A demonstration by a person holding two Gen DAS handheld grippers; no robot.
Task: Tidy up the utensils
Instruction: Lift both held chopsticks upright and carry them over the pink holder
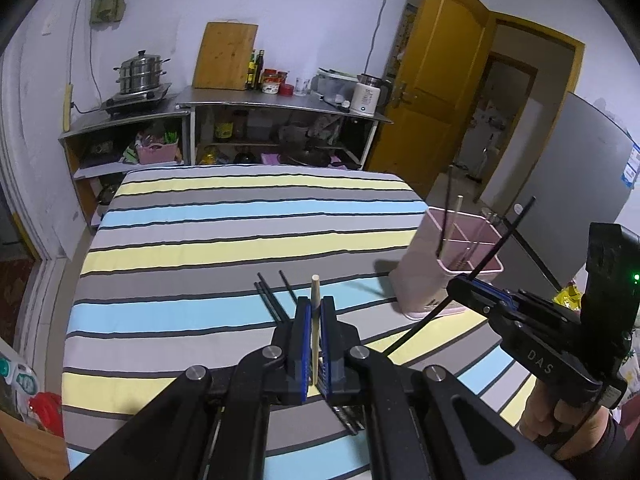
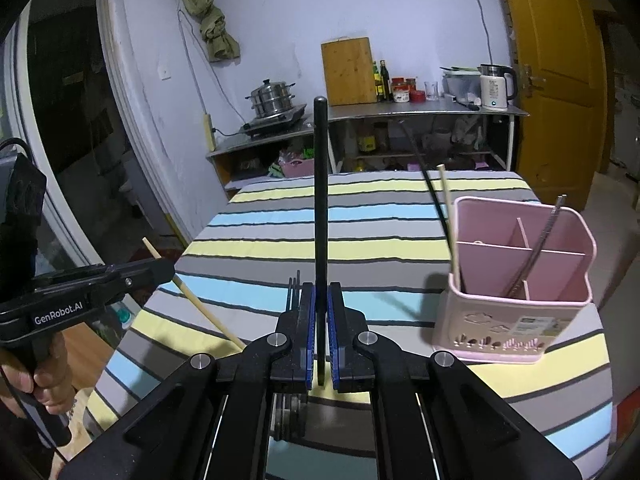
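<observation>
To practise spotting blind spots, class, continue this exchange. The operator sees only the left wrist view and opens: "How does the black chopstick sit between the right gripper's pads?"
Observer: The right gripper is shut on the black chopstick near its lower end; most of it sticks out past the fingertips.
Operator: And my wooden chopstick, below the pads?
Observer: The left gripper holds the wooden chopstick near one end; the longer part slants down toward the cloth.
Operator: Anything on the holder's near wall?
Observer: The holder carries a label there.
</observation>
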